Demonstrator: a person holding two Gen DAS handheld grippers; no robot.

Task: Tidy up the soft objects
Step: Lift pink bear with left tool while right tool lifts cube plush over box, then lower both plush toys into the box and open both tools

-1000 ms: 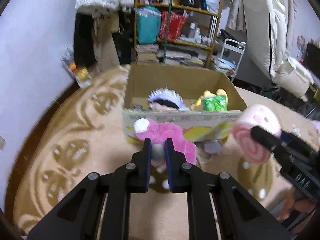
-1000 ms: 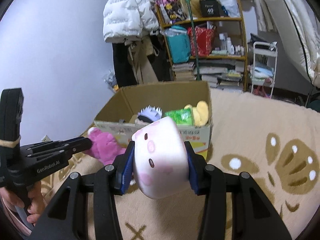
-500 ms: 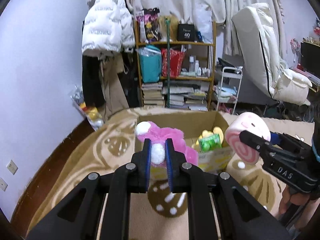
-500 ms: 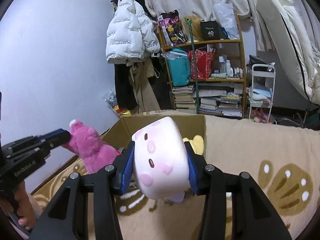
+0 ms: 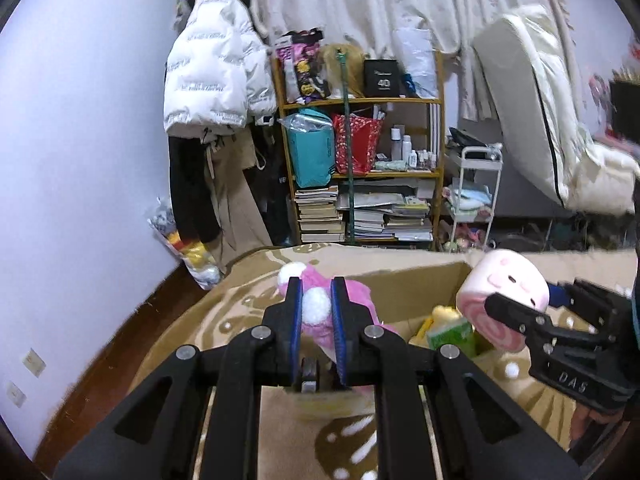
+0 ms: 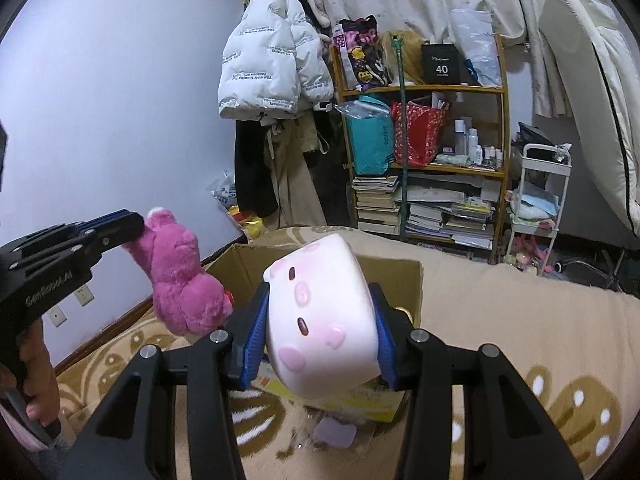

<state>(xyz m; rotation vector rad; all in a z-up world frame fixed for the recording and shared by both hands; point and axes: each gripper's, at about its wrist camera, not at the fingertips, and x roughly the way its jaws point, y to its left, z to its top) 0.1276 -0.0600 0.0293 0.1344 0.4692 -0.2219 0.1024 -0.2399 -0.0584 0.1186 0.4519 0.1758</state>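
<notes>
Above the open cardboard box [image 6: 404, 276], both toys hang ready to drop in — the left gripper [image 5: 316, 308] pinched nearly closed on the pink plush [image 6: 180, 280], the right gripper [image 6: 320, 320] spread wide around the roll-cake plush [image 6: 320, 312].

A beige rug [image 6: 500, 320] with brown swirls and white-dotted paw shapes carries everything here, and it covers the floor up to a strip of dark wooden flooring [image 5: 132, 332] along the pale wall. An open cardboard box [image 6: 404, 276] sits directly on the rug; a yellow plush [image 5: 440, 314] and a green packet [image 5: 450, 332] lie inside it. Just in front of the box a small lilac item [image 6: 335, 432] rests on the rug, too blurred to identify. Beyond the rug's far edge stands a wooden shelf [image 5: 360, 174], with stacks of books [image 5: 320, 216] on its lowest level.
</notes>
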